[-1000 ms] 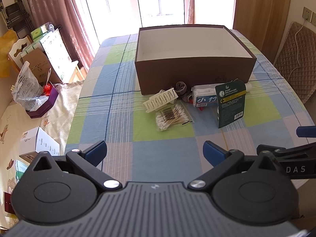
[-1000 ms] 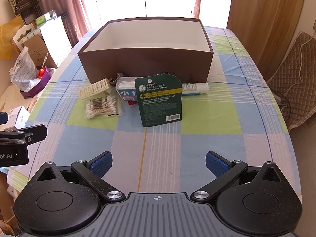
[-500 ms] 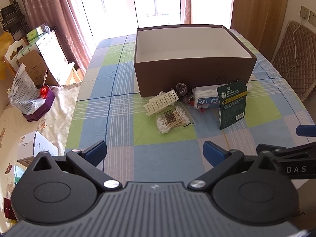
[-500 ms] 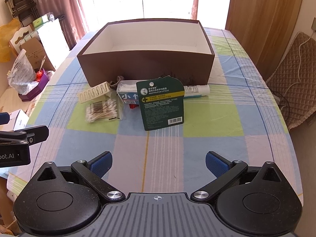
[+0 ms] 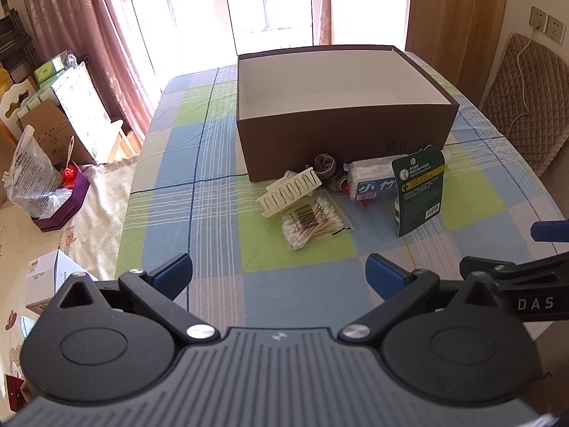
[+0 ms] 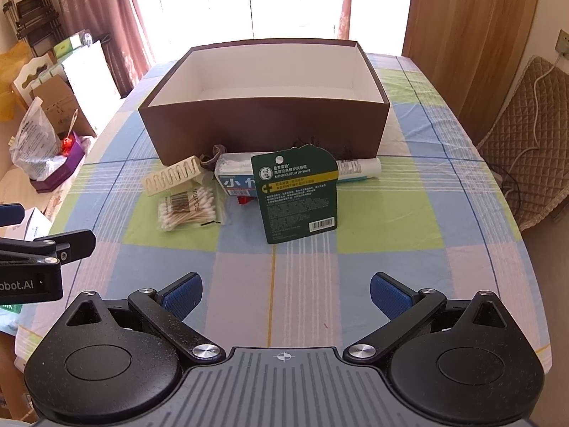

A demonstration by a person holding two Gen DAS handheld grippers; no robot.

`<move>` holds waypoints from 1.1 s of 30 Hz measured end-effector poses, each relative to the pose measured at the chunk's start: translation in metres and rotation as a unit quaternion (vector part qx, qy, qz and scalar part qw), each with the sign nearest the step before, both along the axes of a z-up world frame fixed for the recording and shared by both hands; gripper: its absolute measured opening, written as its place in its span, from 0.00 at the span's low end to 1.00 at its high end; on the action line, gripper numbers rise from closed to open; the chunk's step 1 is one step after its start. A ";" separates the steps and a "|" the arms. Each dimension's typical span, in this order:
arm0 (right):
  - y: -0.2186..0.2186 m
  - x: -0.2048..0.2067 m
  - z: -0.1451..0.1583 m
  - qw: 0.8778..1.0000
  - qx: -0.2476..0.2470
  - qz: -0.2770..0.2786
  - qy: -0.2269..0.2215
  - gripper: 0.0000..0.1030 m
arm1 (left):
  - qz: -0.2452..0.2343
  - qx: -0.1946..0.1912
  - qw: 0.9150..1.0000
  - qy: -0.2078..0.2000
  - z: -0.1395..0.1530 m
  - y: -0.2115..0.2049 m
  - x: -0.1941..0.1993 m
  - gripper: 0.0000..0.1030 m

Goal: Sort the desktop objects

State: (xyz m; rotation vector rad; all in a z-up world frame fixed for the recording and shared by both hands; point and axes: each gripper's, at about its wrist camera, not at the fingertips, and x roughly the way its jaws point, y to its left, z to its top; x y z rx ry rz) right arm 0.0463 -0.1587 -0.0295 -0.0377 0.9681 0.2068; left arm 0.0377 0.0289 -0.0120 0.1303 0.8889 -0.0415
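Observation:
An open brown box (image 5: 348,131) (image 6: 263,131) with a white inside stands on the checked tablecloth. A pile lies against its near wall: a cream comb-like holder (image 5: 291,192) (image 6: 170,176), a bag of cotton swabs (image 5: 311,222) (image 6: 188,210), a blue and white toothpaste box (image 5: 373,183) (image 6: 236,178), a dark green lip salve card (image 5: 419,192) (image 6: 297,195) standing upright, a white tube (image 6: 359,170) and a grey hair tie (image 5: 325,165). My left gripper (image 5: 279,272) and right gripper (image 6: 286,293) are both open and empty, well short of the pile.
A padded chair (image 6: 530,149) stands right of the table. On the left sit a purple tray with a plastic bag (image 5: 46,192), cardboard boxes (image 5: 53,135) and a white box (image 5: 46,277). Curtains and a bright window lie behind.
Both grippers have drawn back and risen slightly, so the box and pile look a little farther off. Nothing on the table has moved.

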 end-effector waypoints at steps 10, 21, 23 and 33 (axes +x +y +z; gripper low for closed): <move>0.006 0.007 -0.008 1.000 0.017 0.007 0.015 1.00 | -0.004 -0.001 1.000 0.009 -0.008 0.007 0.011 0.99; -0.016 0.003 -0.028 0.999 0.045 0.001 -0.030 1.00 | -0.008 -0.016 0.999 0.036 -0.038 0.014 0.033 0.99; -0.021 0.003 -0.034 0.998 0.050 0.002 -0.032 1.00 | -0.010 -0.021 0.999 0.039 -0.044 0.015 0.038 0.99; -0.033 0.031 -0.062 0.997 0.062 0.018 -0.053 1.00 | -0.003 -0.022 0.999 0.033 -0.066 0.012 0.061 0.97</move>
